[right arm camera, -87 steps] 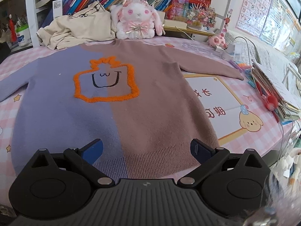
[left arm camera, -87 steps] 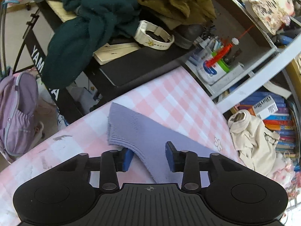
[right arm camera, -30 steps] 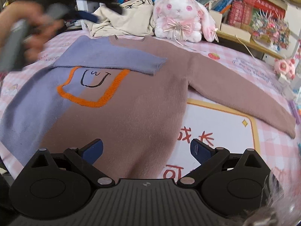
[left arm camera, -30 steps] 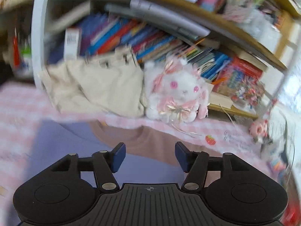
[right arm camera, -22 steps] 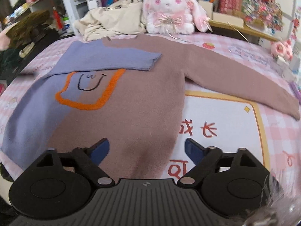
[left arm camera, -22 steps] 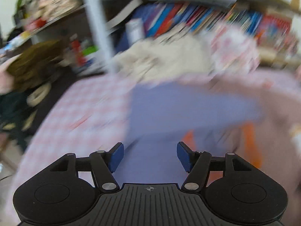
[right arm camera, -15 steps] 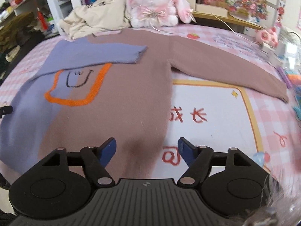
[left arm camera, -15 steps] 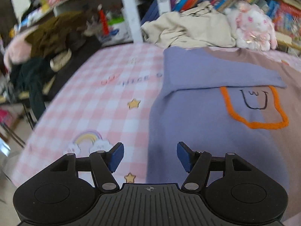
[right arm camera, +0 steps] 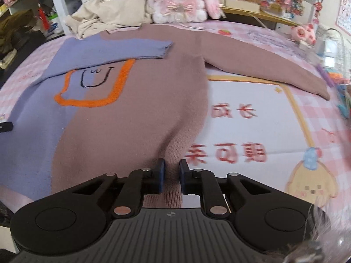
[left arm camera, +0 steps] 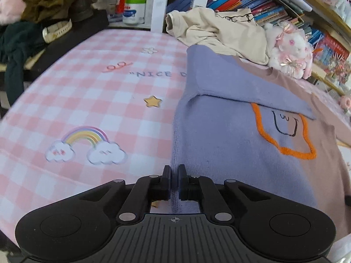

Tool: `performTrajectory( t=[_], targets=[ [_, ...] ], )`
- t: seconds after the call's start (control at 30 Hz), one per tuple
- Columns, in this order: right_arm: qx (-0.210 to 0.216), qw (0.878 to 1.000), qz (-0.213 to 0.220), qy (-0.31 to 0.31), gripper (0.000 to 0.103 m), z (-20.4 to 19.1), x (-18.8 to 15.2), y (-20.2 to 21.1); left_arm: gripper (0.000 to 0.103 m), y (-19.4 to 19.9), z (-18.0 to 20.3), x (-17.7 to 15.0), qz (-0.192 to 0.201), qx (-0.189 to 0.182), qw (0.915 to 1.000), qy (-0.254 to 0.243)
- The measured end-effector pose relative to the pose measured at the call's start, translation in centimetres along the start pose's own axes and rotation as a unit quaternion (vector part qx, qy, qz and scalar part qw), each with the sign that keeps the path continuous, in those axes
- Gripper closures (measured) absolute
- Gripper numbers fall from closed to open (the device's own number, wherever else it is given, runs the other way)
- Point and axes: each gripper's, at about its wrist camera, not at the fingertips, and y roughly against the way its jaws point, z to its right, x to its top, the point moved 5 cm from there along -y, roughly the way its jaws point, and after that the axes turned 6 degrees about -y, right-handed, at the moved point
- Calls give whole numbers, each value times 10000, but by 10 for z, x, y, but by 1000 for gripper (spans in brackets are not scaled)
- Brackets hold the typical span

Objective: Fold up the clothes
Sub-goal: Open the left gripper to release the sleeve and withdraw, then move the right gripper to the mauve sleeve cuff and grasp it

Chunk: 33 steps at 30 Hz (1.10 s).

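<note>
Left wrist view: the sweater (left arm camera: 230, 144), half lilac and half mauve with an orange outline on its chest, lies flat on a pink checked cloth (left arm camera: 92, 92) covering the table. Its lilac sleeve (left arm camera: 241, 87) is folded across the chest; the mauve sleeve (right arm camera: 263, 65) stretches out sideways. The left hand-held gripper (left arm camera: 174, 183) is pressed together on the sweater's lilac side edge near the hem. In the right wrist view, the right hand-held gripper (right arm camera: 171, 176) has its jaws closing on a raised ridge of the mauve hem, the knit bunched between the pads. Behind the sweater sit a cream garment (right arm camera: 109, 11) and a plush bunny (right arm camera: 179, 0), with bookshelves (left arm camera: 252, 2) beyond.
</note>
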Motion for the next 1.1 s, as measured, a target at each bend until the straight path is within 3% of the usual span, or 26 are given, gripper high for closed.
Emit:
performTrajectory(
  t=[0.27, 0.37, 0.43, 0.5, 0.53, 0.67, 0.8, 1.1],
  targets=[
    [84, 9995, 18, 297, 90, -43, -3, -6, 97, -9, -40, 11, 12, 102, 9999, -135],
    [15, 9997, 45, 239, 85, -45, -4, -6, 90, -8, -42, 9, 62, 138, 9997, -181],
    [-68, 9999, 47, 82, 78, -43, -3, -5, 85, -5, -41, 8, 78, 218, 9995, -230],
    [-69, 9998, 148, -90, 66, -41, -2, 2, 70, 4, -42, 7, 94, 403, 9988, -250],
    [-59, 9996, 214, -165, 60, -40, -2, 7, 68, 10, -42, 6, 148, 460, 9985, -253],
    [-170, 9977, 470, -452, 44, -38, -2, 28, 40, 35, -33, 4, 364, 514, 9974, -360],
    [-346, 9941, 693, -765, 36, -34, -5, 44, 16, 50, -19, 3, 527, 420, 9963, -531],
    [-599, 9917, 745, -859, 18, -42, -18, 54, 12, 51, 4, -9, 358, -50, 9968, -707]
  ],
)
